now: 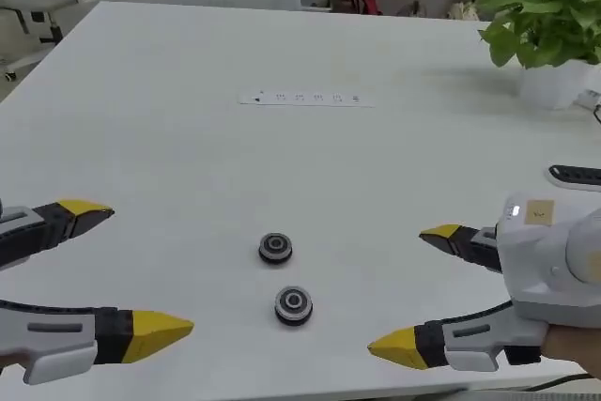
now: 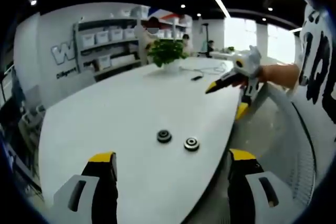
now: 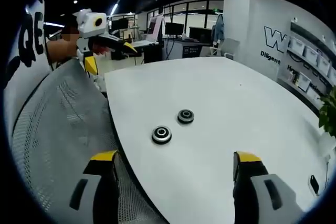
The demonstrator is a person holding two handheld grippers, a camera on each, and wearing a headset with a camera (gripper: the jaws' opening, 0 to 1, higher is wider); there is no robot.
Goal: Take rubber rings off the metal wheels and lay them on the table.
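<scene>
left gripper (image 1: 150,269) and right gripper (image 1: 394,290) hover, jaws wide, flanking the far metal wheel (image 1: 275,248) and near metal wheel (image 1: 294,305) on the white table (image 1: 282,157).

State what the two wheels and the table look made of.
Far wheel and near wheel: shiny grey hubs, likely metal, each ringed by a matte black band, probably rubber. Table: smooth white top, faintly glossy; laminate or paint, unclear.

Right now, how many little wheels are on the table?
2. The farther wheel sits on the white table near its front; the nearer wheel lies just beside it, closer to the edge. Nothing seems to hide more.
</scene>
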